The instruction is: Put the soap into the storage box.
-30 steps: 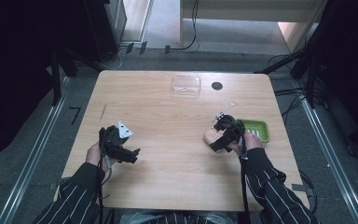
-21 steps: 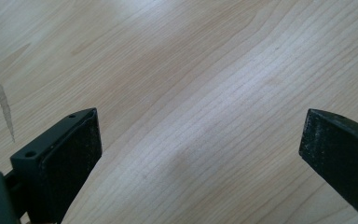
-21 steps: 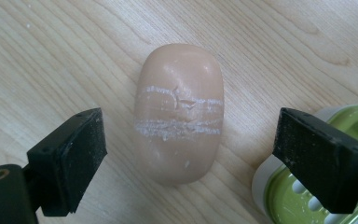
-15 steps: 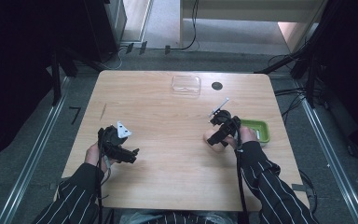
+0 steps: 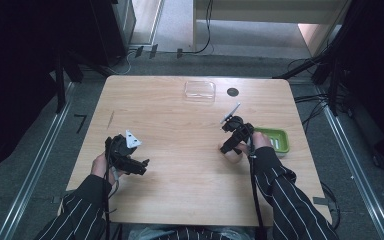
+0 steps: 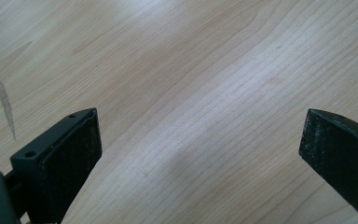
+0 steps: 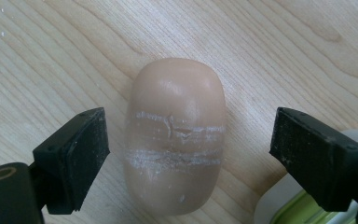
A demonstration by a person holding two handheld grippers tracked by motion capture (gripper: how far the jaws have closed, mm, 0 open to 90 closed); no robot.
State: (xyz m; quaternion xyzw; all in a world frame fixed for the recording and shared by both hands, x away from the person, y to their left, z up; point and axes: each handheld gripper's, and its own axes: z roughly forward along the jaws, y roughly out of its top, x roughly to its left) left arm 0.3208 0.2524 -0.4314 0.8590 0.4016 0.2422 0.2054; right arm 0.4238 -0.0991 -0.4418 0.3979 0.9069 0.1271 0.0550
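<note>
Straddling a tan soap bar [image 7: 175, 140] without touching it, the right tongs [image 7: 186, 144] have been narrowing; the high view hides it beneath them, at nine o'clock of the green dish [image 5: 276, 139]. The left tongs [image 6: 200, 154] gape over bare table [image 6: 191, 70].

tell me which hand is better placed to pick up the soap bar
Right. Its tongs straddle the soap bar, open and just closing, pads not yet touching. The left tongs are open over bare table, far across from it.
</note>
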